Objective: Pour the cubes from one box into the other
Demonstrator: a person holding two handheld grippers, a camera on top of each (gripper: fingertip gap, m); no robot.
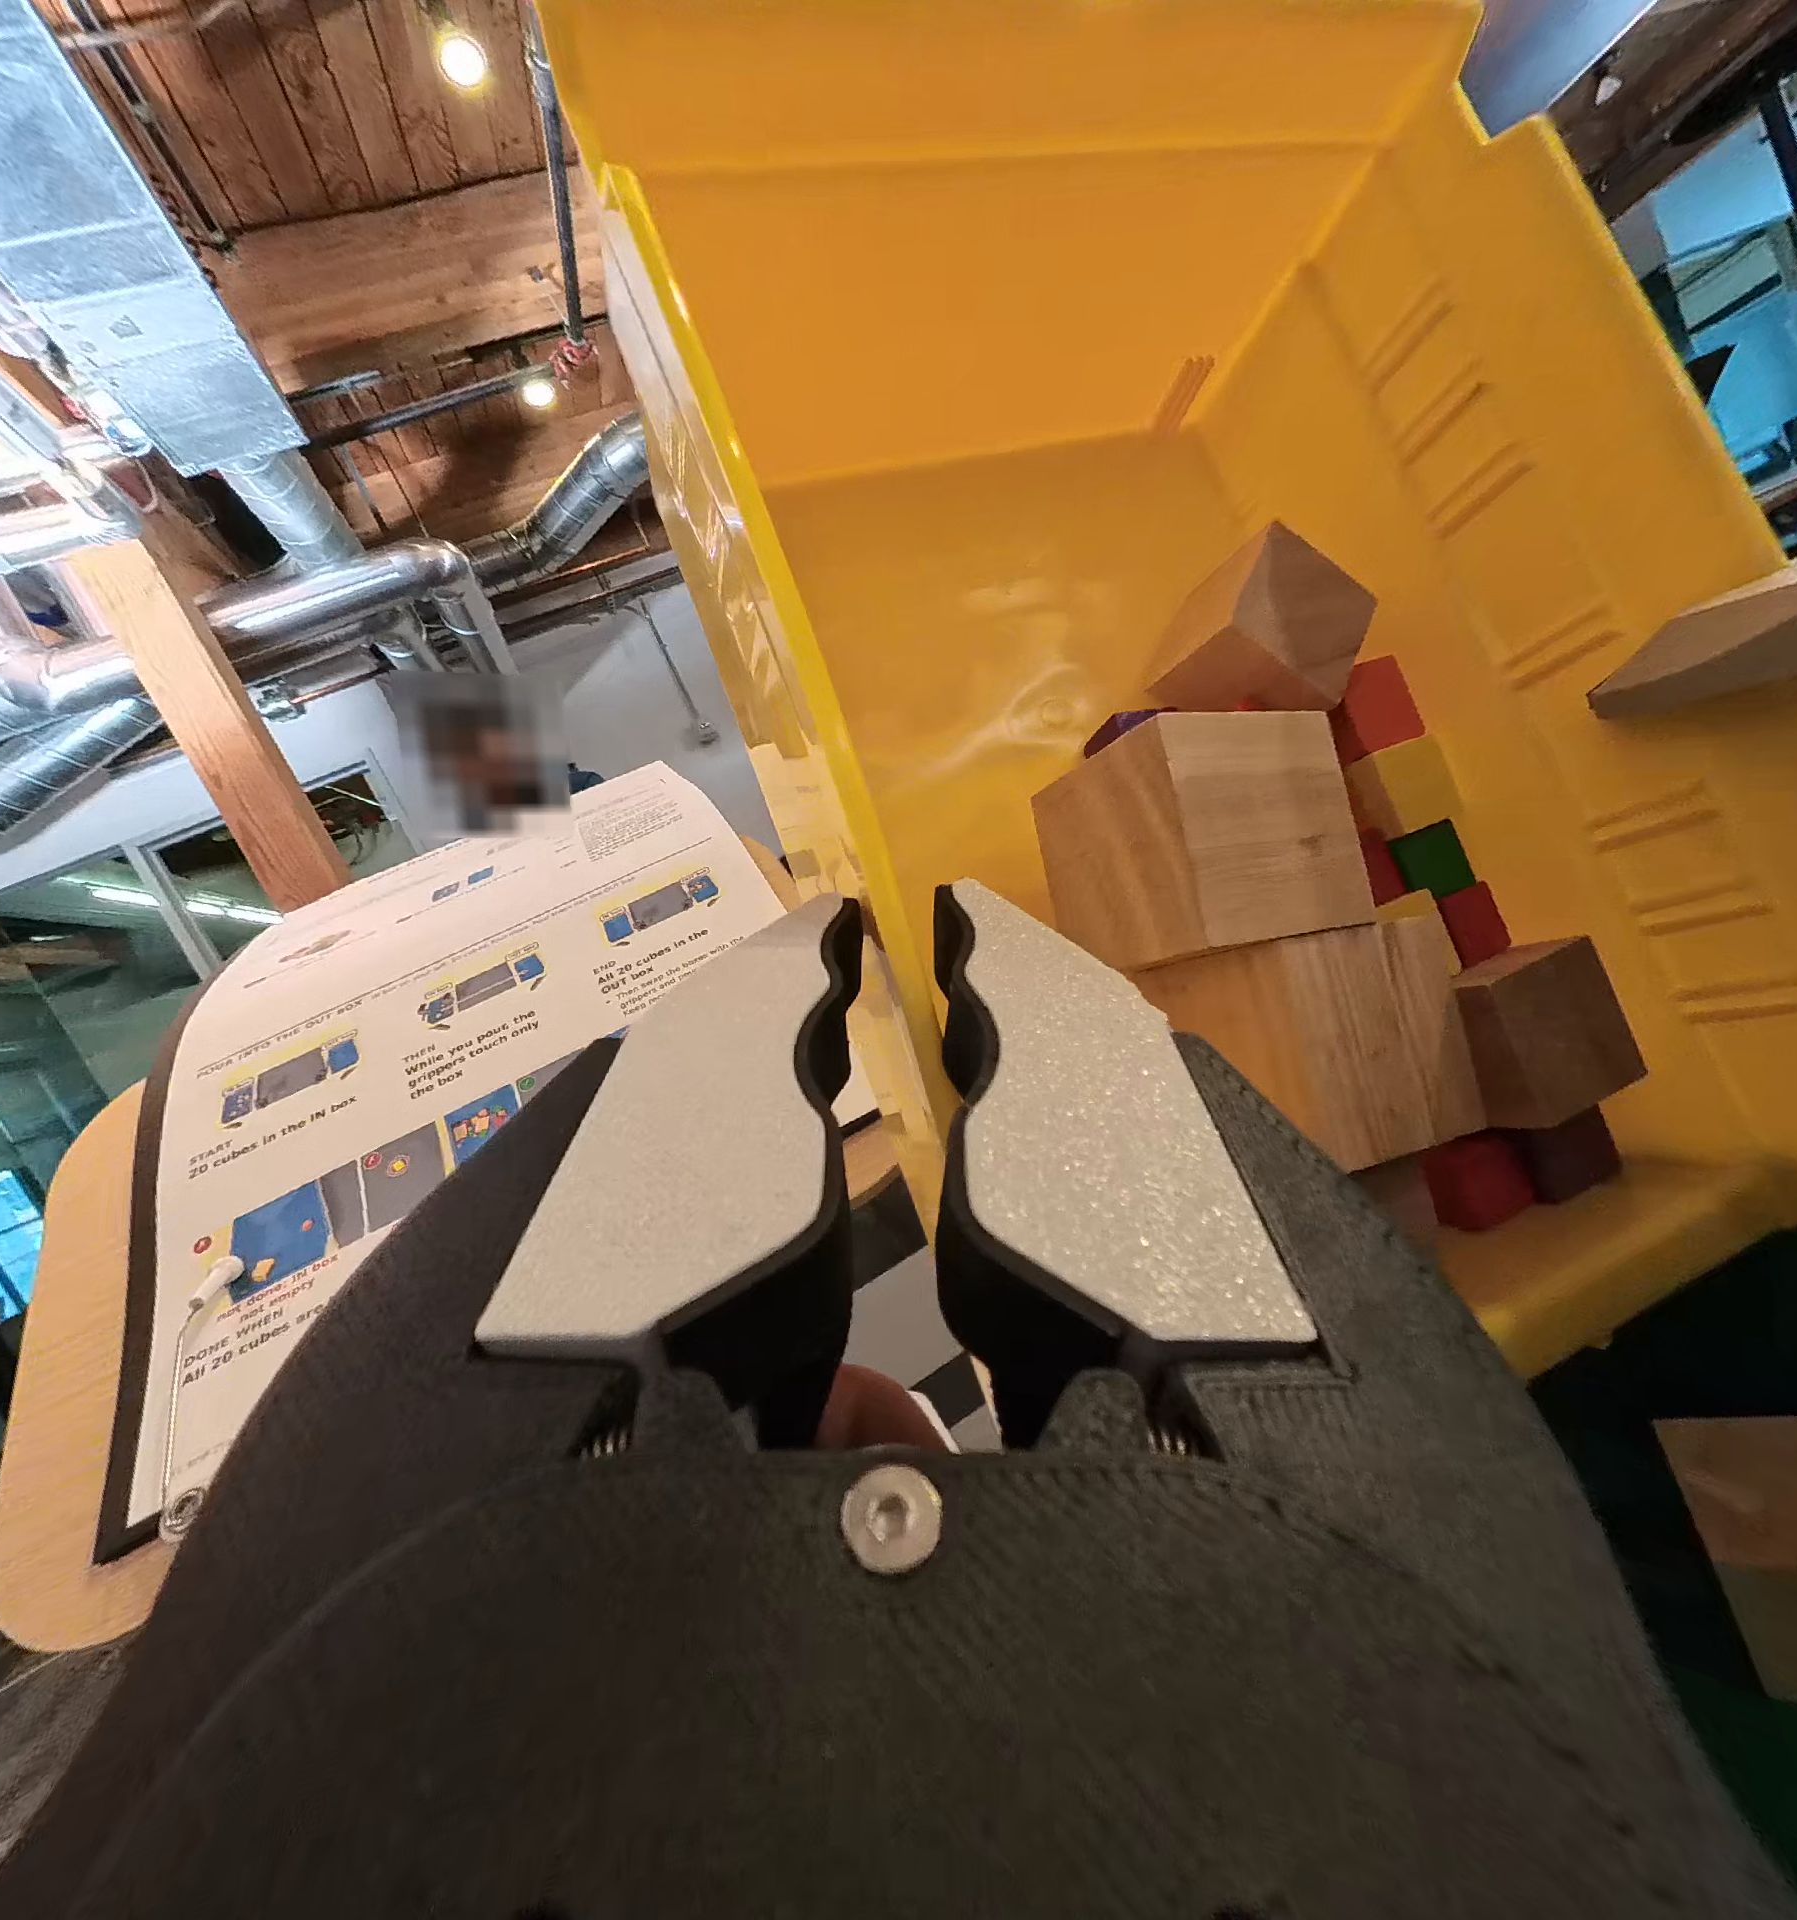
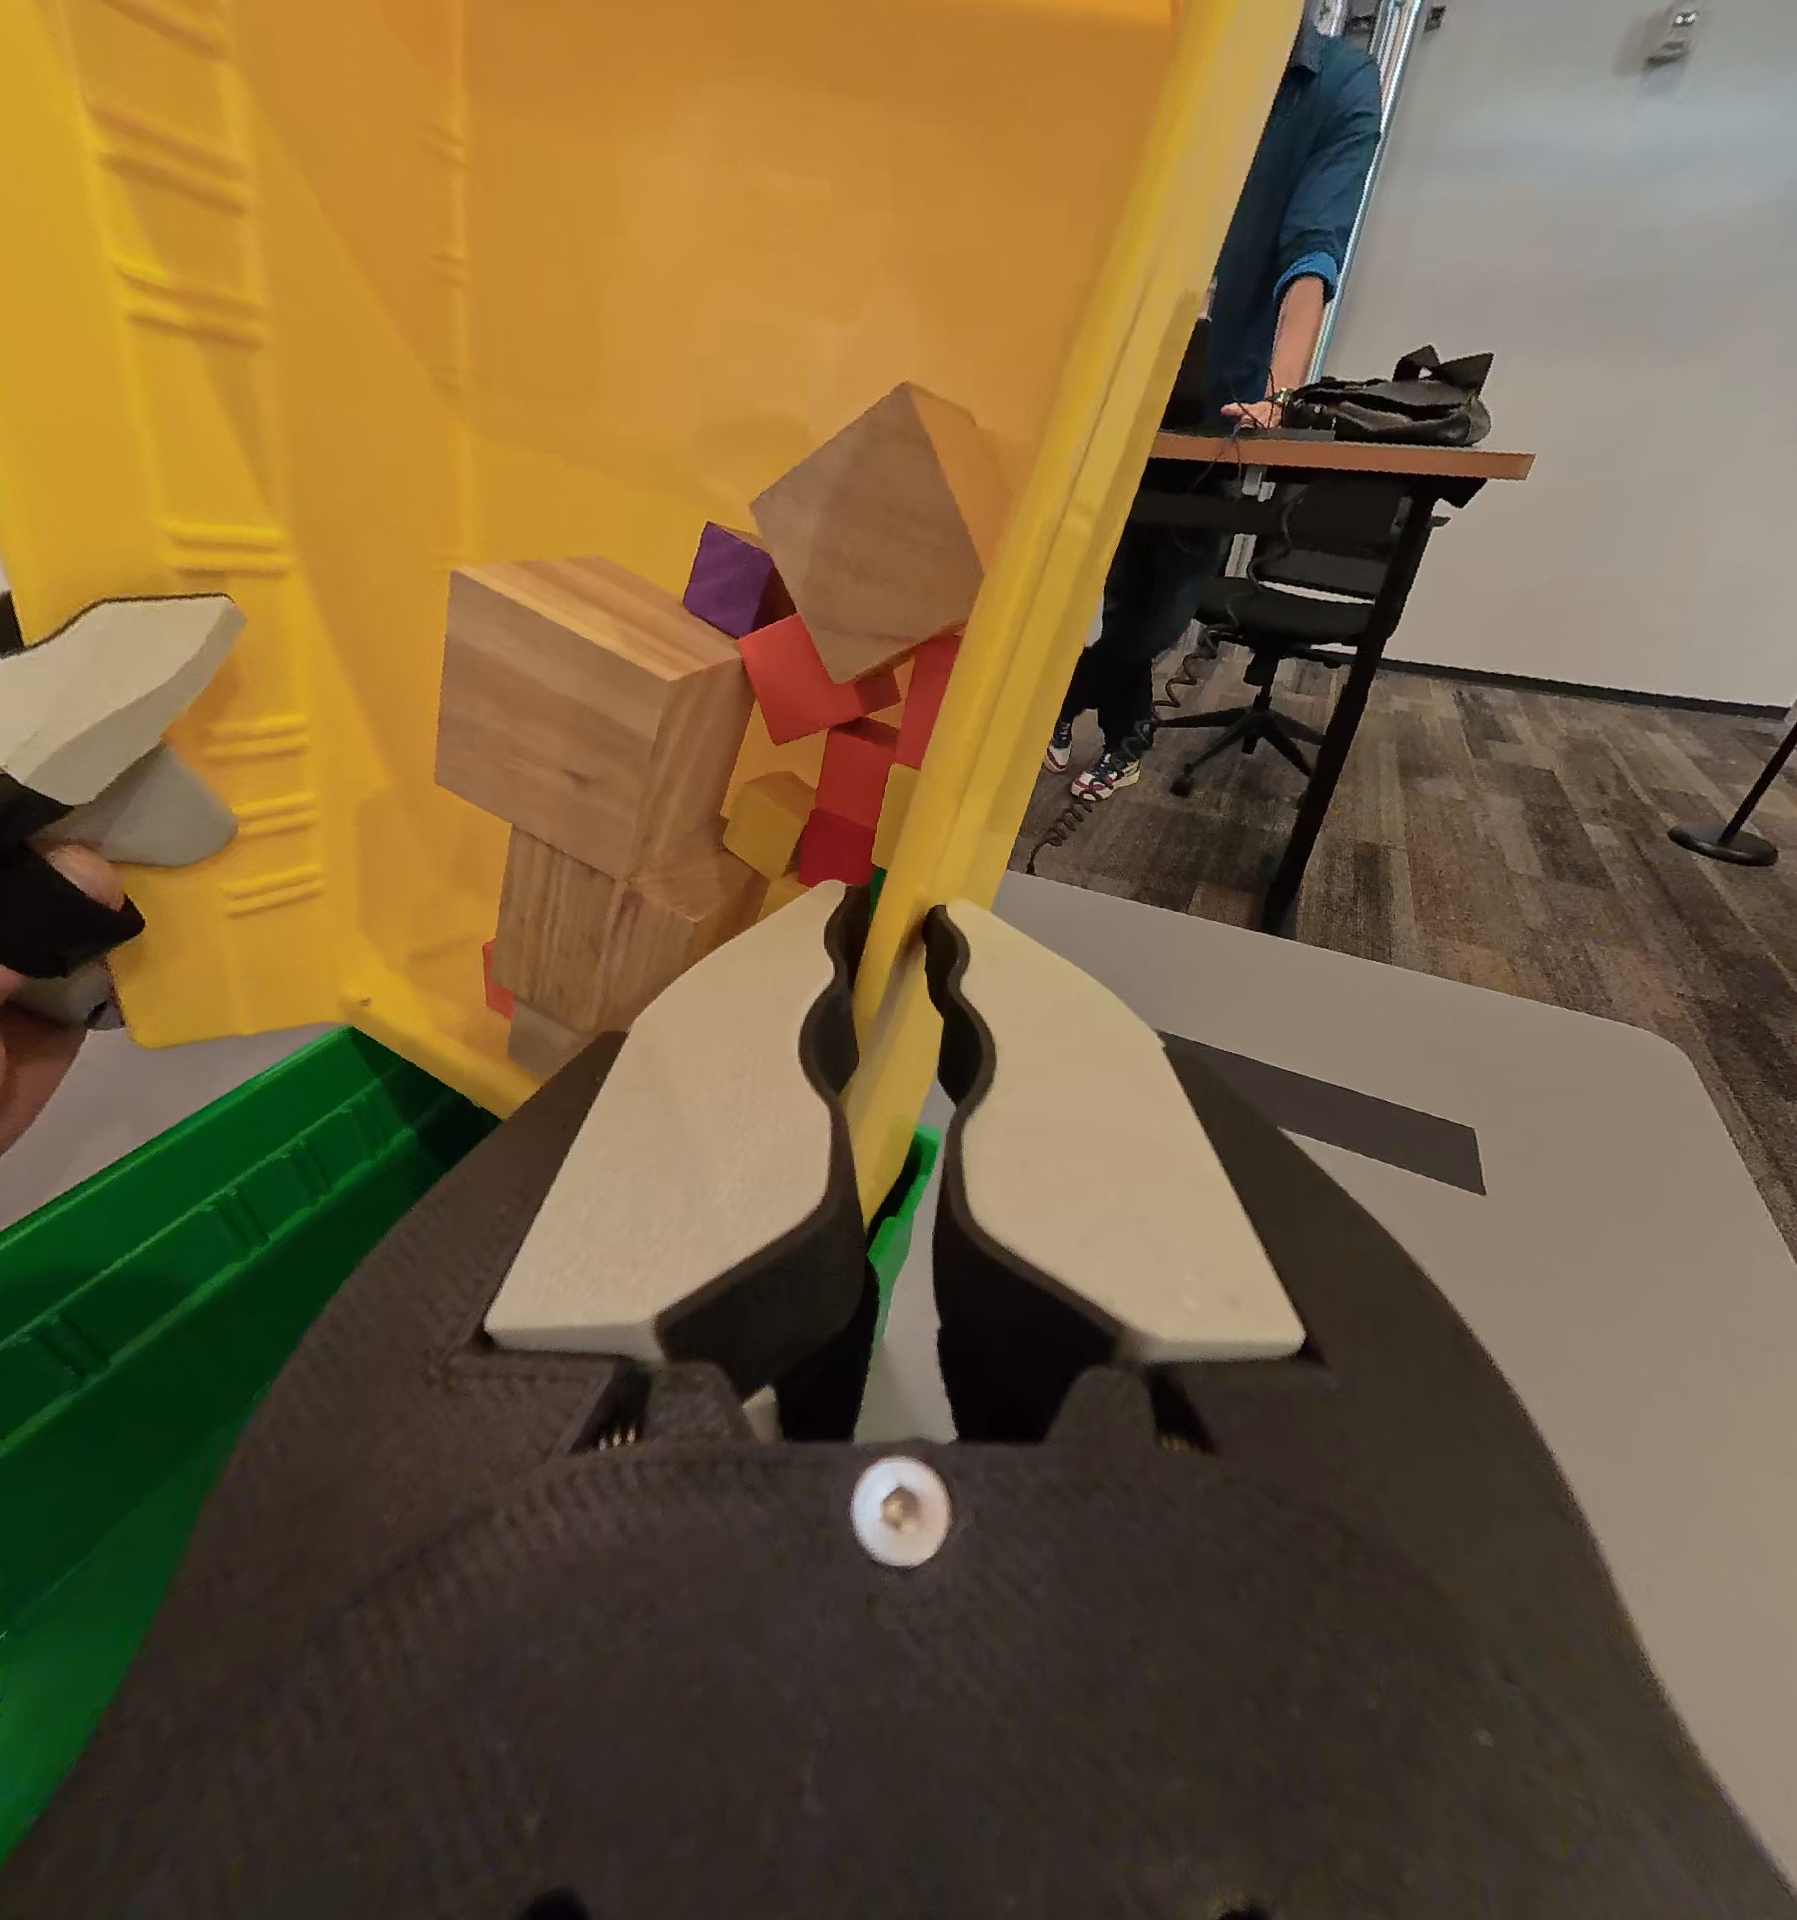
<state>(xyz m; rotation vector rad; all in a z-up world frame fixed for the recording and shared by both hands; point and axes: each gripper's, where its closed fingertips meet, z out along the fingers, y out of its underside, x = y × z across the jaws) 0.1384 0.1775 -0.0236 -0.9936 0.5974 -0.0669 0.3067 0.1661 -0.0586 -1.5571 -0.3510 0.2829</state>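
Observation:
A yellow box (image 1: 977, 364) is tipped up steeply, its open side facing me. Several wooden cubes (image 1: 1206, 831), large plain ones and small red, yellow, green and purple ones, are piled against its lower end. My left gripper (image 1: 896, 914) is shut on one side wall of the yellow box. My right gripper (image 2: 886, 914) is shut on the opposite wall of the yellow box (image 2: 665, 260), beside the cubes (image 2: 582, 696). A green box (image 2: 146, 1299) lies just below the yellow box's lower edge. The left gripper's fingers (image 2: 94, 707) show at the left of the right wrist view.
An instruction sheet (image 1: 406, 1039) on a wooden board stands to the left. The boxes are over a grey table (image 2: 1496, 1351) with a black tape mark (image 2: 1372, 1132). Beyond it, a person (image 2: 1289, 208) stands at a desk with an office chair (image 2: 1289, 623). A post base (image 2: 1720, 842) is on the floor.

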